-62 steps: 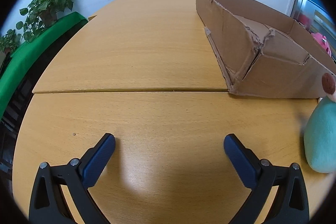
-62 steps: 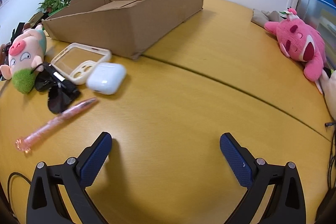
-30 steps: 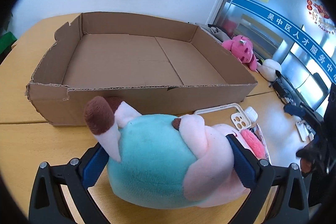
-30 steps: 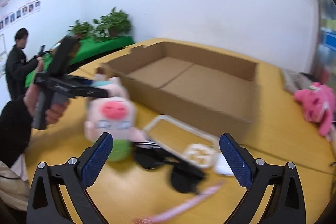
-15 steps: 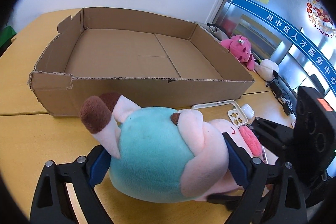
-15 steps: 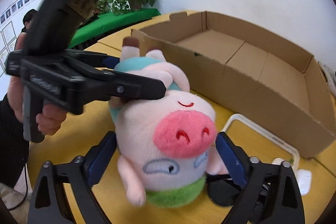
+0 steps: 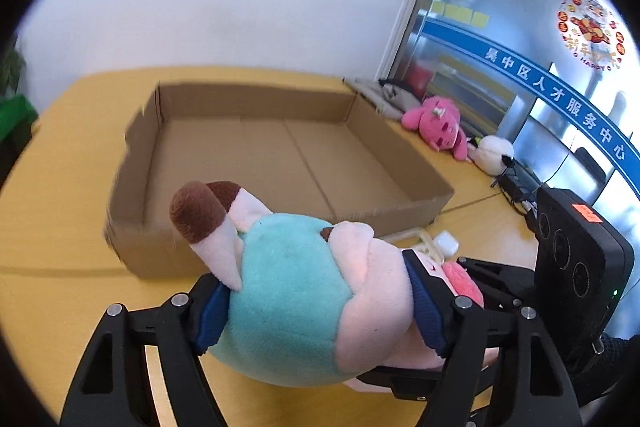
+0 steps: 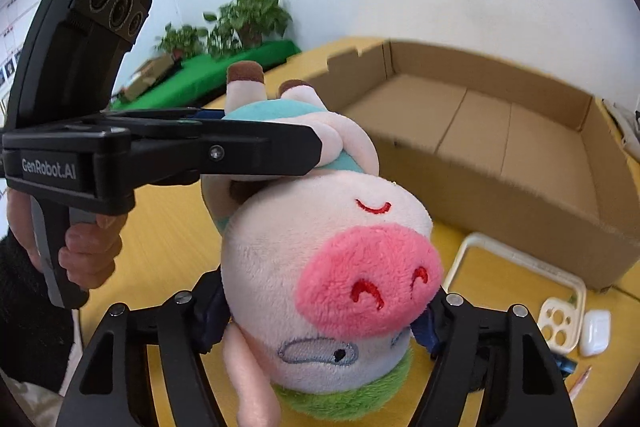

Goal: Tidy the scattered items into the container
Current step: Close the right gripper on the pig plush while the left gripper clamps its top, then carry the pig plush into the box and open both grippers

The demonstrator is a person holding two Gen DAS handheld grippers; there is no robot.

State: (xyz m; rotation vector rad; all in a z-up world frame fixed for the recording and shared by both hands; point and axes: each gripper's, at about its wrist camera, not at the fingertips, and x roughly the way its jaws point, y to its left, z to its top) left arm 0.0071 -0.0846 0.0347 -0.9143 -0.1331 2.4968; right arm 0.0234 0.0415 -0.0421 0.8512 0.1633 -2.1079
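Observation:
A plush pig (image 7: pixel 296 291) with a teal body, pink snout and brown feet is held upside down above the table by both grippers. My left gripper (image 7: pixel 316 303) is shut on its teal body. My right gripper (image 8: pixel 320 311) is shut on its head (image 8: pixel 332 291). The left gripper's finger also shows in the right wrist view (image 8: pixel 224 147), lying across the pig's body. The open, empty cardboard box (image 7: pixel 256 107) lies just beyond the pig; it also shows in the right wrist view (image 8: pixel 496 163).
A cream phone case (image 8: pixel 560 327), a white earbud case (image 8: pixel 596 331) and a pink pen (image 8: pixel 580 379) lie on the wooden table by the box's near wall. A pink plush (image 7: pixel 436 127) and a white plush (image 7: pixel 494 155) lie beyond the box. Potted plants (image 8: pixel 244 23) stand behind.
Both grippers have closed tighter on the pig and lifted it off the table, bringing it nearer the box. Earlier both were open and apart from it.

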